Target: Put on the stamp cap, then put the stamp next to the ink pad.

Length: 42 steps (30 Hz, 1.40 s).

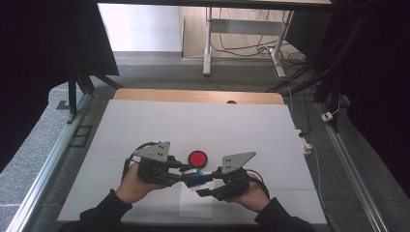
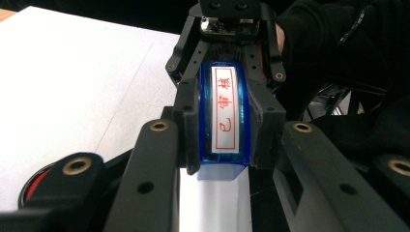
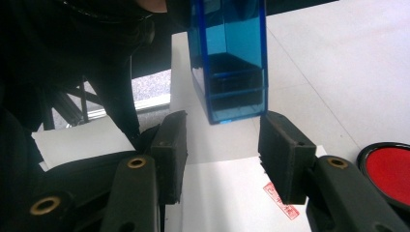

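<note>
1. Left gripper [image 1: 186, 175] is clamped tight on the blue stamp [image 2: 223, 116], squeezed between its 2 jaws.
2. Right gripper [image 3: 225, 154] sits spread apart, stamp just ahead of its tips, untouched.

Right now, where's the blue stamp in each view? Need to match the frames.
High view: blue stamp low centre, just below the red ink pad.
Left gripper view: centre, clamped between the near black jaws, label facing the camera.
Right gripper view: top centre, just beyond the open jaws.
Shared landmark: the red ink pad, lower left in the left gripper view, lower right in the right gripper view.
</note>
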{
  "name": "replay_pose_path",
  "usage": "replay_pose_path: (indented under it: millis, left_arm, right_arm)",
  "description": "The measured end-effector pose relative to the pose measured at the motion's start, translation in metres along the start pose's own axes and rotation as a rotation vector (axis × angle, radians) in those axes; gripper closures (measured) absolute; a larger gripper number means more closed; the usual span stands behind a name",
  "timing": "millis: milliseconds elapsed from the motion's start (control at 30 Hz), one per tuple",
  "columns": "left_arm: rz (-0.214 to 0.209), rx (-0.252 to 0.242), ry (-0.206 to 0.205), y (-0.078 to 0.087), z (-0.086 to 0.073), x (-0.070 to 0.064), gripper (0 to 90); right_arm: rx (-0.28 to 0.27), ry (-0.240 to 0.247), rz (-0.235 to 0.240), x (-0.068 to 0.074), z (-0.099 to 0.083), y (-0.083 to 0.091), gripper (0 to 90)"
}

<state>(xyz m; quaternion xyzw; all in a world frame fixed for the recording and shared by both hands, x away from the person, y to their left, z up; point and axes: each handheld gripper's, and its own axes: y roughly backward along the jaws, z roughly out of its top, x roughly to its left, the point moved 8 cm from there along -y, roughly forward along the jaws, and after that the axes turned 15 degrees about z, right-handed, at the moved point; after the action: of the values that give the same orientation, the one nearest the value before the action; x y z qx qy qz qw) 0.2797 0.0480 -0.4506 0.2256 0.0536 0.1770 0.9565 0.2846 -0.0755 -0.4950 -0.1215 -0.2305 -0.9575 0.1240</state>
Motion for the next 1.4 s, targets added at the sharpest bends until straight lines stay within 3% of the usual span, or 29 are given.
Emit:
replay_pose_path:
  millis: [533, 1400]
  left_arm:
    - [0.082, 0.018, 0.006, 0.011, -0.005, 0.011, 69.8]
    - [0.209, 0.064, 0.057, 0.028, -0.02, 0.031, 69.8]
  right_arm:
    - [0.008, -0.017, -0.087, -0.003, -0.003, 0.009, 46.0]
    - [0.01, -0.04, -0.21, 0.003, -0.004, 0.023, 33.1]
